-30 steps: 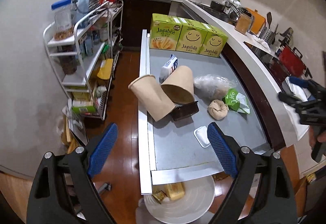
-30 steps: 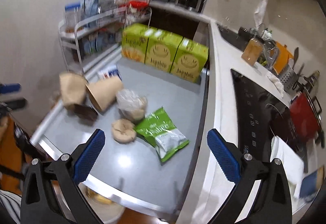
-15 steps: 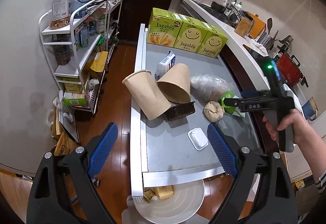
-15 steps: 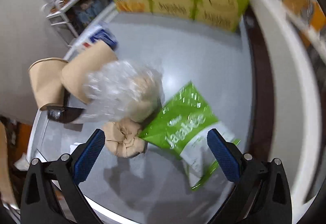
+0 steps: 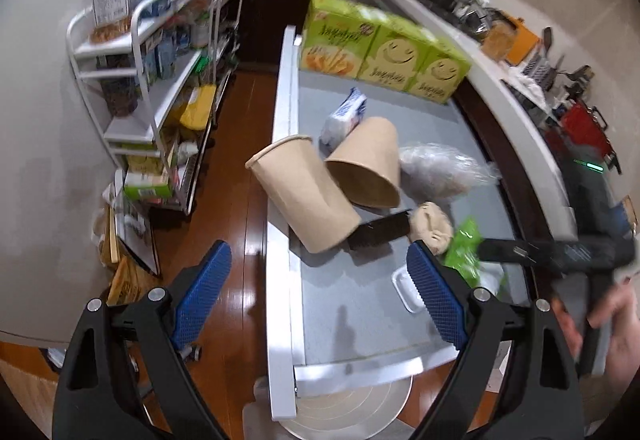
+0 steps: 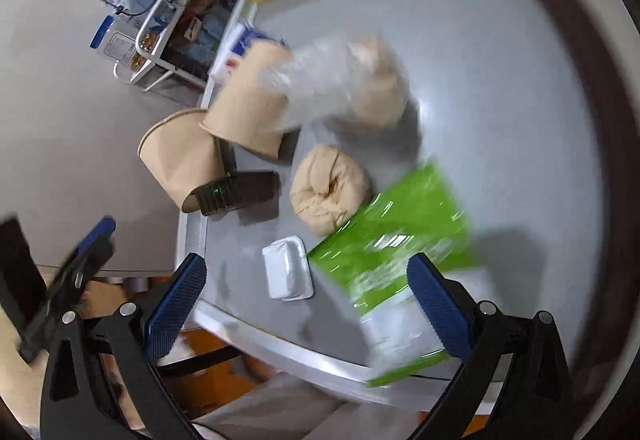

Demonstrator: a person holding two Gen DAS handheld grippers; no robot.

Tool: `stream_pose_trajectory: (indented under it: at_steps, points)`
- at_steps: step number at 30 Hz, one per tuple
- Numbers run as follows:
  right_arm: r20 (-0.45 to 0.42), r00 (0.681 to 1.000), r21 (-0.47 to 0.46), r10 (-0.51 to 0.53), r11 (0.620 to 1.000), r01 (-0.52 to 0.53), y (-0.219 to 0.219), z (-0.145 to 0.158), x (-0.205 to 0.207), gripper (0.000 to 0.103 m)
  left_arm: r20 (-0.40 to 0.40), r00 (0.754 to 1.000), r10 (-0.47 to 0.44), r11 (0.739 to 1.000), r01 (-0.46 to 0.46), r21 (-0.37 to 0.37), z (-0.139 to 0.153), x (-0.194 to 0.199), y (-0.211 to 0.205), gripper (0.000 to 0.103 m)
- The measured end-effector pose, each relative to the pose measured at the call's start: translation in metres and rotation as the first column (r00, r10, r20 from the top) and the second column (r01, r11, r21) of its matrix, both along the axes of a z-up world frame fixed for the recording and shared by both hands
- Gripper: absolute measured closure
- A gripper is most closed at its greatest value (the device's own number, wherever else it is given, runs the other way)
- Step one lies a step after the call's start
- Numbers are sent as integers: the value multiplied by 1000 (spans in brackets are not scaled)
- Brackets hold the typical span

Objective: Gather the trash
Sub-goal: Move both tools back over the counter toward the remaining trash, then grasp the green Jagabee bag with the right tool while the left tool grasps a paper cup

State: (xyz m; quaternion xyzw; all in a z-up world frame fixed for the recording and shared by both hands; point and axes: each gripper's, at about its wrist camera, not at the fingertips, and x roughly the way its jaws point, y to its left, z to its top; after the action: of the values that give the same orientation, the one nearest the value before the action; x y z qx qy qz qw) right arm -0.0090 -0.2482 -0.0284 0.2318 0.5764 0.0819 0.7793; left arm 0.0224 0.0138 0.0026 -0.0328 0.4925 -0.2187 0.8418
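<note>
Trash lies on a grey table: two tipped brown paper cups, a clear plastic bag, a crumpled brown paper ball, a green snack bag, a small white tray and a black tray. My left gripper is open over the table's front left edge. My right gripper is open, low over the white tray and green bag; it also shows in the left wrist view.
Three green Jagabee boxes stand at the table's far end. A white bin sits below the near edge. A white wire shelf rack stands left on the wooden floor. A kitchen counter runs along the right.
My right gripper has dropped toward the table's front, and the green bag and white tray now lie between its fingers. My left gripper has come lower and closer to the cups.
</note>
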Motion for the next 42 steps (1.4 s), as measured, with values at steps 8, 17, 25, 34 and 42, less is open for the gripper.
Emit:
stream_pose_trajectory:
  at_steps: [8,17,25,34,42]
  points:
    - [5,987,-325,-160,933,153,-3,26,-16,4,-187,980,74,991,-93,-93,-37,51,-2,13]
    - [-52,986,-541,158,825,-161,36,-8,-8,5,-273,962,16,986,-60,-153,-57,72,-21,13]
    - [-74,986,-539,148,826,-164,25,-22,-6,5,-211,977,-5,992,-23,-127,-54,78,-30,22]
    - [-80,982,-571,172,800,-186,30,-32,-10,5,-180,981,-75,992,55,-112,-51,79,-44,47]
    - [-78,981,-538,180,820,-194,36,-35,-20,28,-195,978,-78,992,57,-113,-59,86,-47,49]
